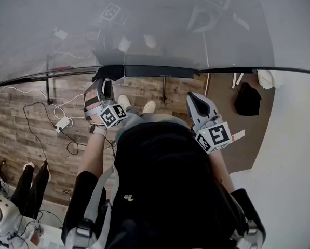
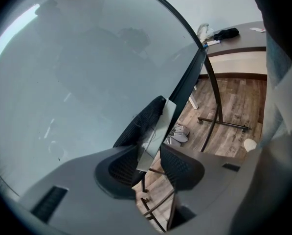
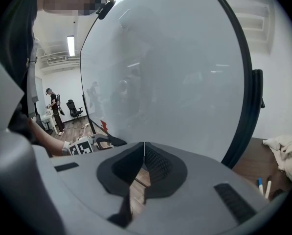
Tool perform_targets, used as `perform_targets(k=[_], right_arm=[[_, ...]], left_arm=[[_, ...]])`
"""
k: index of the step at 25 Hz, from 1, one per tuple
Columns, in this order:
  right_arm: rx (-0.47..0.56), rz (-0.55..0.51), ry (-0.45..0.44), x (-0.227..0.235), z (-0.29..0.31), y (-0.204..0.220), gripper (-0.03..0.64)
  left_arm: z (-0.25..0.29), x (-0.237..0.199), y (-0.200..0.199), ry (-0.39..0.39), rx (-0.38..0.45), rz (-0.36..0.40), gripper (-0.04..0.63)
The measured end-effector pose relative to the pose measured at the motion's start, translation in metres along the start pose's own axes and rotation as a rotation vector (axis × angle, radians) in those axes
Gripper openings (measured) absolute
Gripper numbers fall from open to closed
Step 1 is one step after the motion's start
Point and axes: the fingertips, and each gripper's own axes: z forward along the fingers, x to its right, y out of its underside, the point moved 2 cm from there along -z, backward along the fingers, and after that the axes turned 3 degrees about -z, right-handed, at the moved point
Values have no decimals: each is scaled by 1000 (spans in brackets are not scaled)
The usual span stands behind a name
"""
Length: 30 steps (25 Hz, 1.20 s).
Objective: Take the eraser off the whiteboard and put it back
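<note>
Whiteboard (image 1: 144,25) has the black eraser (image 2: 141,124) on it, down by the bottom edge at about 7 o'clock. On the wood plank floor (image 1: 19,118) below, there's a white power strip (image 1: 62,124) at 9 o'clock in the head view.

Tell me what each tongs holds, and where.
Nothing is gripped yet. The left tongs are closing around the near end of the eraser on the whiteboard, with a gap beside it. The right tongs are shut, empty.

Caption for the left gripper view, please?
Jaws of the left gripper closing around the eraser at the lower edge of the whiteboard, wood floor beyond.
</note>
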Motion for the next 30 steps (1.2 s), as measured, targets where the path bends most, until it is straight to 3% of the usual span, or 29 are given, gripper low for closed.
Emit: perform_targets(k=[19,30], right_arm=[[25,-16,-61,1,-2,1,17],[61,-59,-175,-24,24,-21,17]], left_arm=[[-34,-16,-7,-93,-7,-62,107],[-86,-72,-12,-219,37,-278,106]])
